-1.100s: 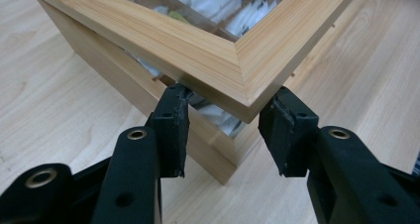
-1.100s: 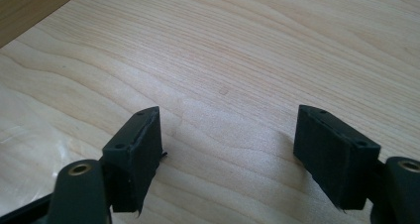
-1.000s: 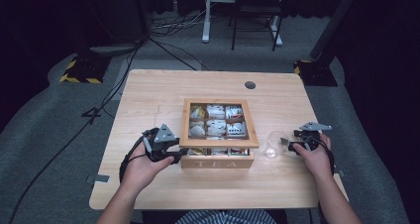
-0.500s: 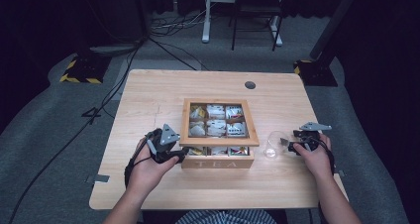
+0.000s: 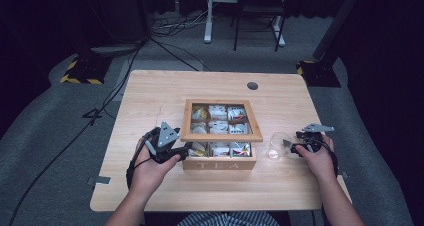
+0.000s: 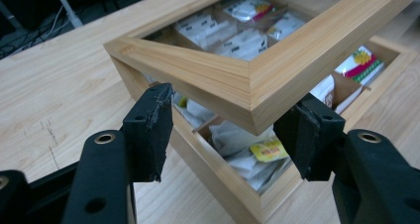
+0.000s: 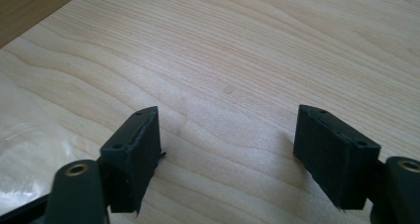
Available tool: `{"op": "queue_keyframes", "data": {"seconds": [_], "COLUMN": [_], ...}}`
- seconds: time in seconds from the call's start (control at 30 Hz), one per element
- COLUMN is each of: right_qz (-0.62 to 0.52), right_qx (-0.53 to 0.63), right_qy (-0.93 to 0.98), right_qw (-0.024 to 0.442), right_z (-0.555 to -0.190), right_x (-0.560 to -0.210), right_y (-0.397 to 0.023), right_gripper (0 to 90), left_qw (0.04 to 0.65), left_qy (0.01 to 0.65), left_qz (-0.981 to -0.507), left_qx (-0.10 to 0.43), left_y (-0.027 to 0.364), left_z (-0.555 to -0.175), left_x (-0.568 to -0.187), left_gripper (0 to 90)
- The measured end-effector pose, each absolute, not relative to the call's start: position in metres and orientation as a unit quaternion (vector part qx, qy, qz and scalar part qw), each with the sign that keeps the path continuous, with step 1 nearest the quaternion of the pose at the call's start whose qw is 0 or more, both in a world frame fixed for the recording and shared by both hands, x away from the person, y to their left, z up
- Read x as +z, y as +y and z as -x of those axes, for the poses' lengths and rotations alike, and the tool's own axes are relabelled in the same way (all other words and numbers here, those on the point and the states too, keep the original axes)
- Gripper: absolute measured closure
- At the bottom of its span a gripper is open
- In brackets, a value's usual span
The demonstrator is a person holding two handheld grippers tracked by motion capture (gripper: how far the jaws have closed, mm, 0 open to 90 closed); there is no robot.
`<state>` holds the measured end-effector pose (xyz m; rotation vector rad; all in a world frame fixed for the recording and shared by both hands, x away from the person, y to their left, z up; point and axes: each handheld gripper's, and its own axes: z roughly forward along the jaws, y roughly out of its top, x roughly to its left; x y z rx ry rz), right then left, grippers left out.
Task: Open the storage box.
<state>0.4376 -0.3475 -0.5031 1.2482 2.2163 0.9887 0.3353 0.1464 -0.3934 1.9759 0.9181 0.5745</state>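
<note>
The lid (image 6: 277, 60) of the tea box (image 5: 220, 158) stands raised on the middle of the tabletop (image 5: 150, 91), its near corner between the pads of my left hand-held gripper (image 6: 233, 130). These jaws have just been opening and now stand spread, not pressing the wood. I would free the corner slowly, so the lid stays up. Right of the box, beside the glass (image 5: 277, 146), my right hand-held gripper (image 7: 228, 149) rests spread and empty.

Hidden under the lid
The raised lid (image 6: 257, 70) covers most tea bags (image 6: 237, 140); their print is unreadable, and the box (image 6: 223, 194) is cut off at 6 o'clock.
</note>
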Motion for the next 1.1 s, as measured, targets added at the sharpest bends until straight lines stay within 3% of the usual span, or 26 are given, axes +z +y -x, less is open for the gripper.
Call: {"op": "queue_keyframes", "data": {"seconds": [0.2,0.43,1.1], "right_qz": [-0.452,-0.465,-0.484], "right_qx": [0.353,0.358,0.405], "right_qy": [0.792,0.781,0.747], "right_qw": [0.208,0.213,0.209], "right_z": [-0.431,-0.418,-0.384], "right_x": [-0.503,-0.494,-0.461], "right_y": [-0.344,-0.352,-0.365], "right_gripper": [27.2,38.9,43.8], "left_qw": [0.447,0.462,0.451], "left_qy": [0.360,0.354,0.354], "left_qz": [-0.781,-0.771,-0.781], "left_qx": [0.246,0.258,0.245], "left_y": [0.144,0.142,0.143], "left_z": [-0.340,-0.350,-0.365], "left_x": [-0.392,-0.393,-0.378], "left_gripper": [39.7,38.7,39.5]}}
